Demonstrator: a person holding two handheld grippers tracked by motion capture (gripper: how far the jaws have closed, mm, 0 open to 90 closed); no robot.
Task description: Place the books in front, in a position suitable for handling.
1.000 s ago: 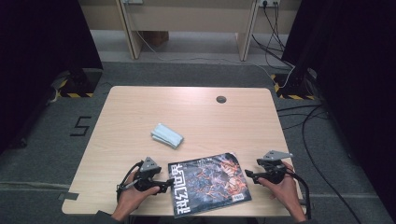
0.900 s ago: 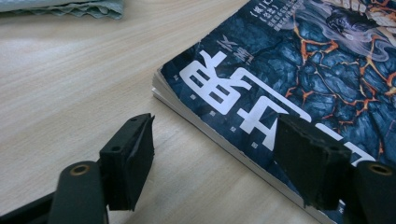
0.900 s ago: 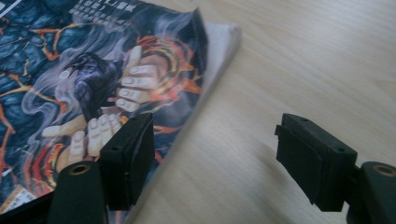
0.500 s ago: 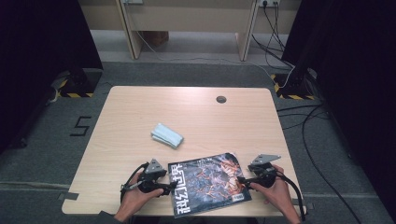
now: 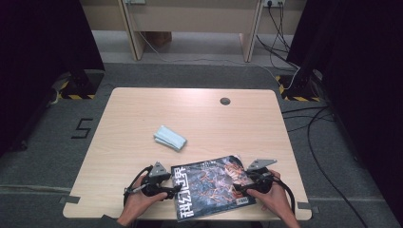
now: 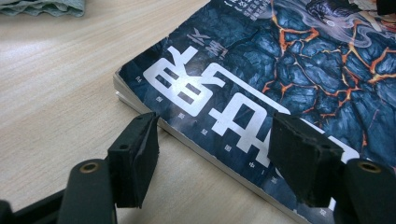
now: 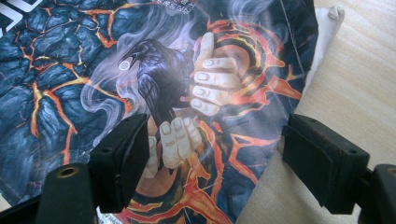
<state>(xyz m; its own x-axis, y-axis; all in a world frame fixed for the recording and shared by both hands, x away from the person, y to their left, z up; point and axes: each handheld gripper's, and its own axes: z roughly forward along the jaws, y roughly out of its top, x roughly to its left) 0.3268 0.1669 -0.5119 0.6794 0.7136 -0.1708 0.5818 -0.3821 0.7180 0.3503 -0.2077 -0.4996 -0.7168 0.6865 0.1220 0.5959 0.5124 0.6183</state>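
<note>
Two tools sit at the bottom of the high view, one at each side edge of a magazine (image 5: 211, 187) that lies flat and closed on the worktop (image 5: 142, 114), near its front edge. The left tool (image 5: 172, 192) is at the magazine's spine side; its jaws have just been closing a little but stand apart, one over the bare wood and one over the cover, pressing on nothing. The right tool (image 5: 239, 188) is at the opposite edge; its jaws have just been opening and straddle the cover's curled edge without gripping it. Judging by this, the work on the magazine has hardly begun: both tools are placed, no grip is made, and the cover is not yet lifted. Farther up, left of centre, a folded cloth (image 5: 169, 137) lies untouched, well apart from the magazine.
</note>
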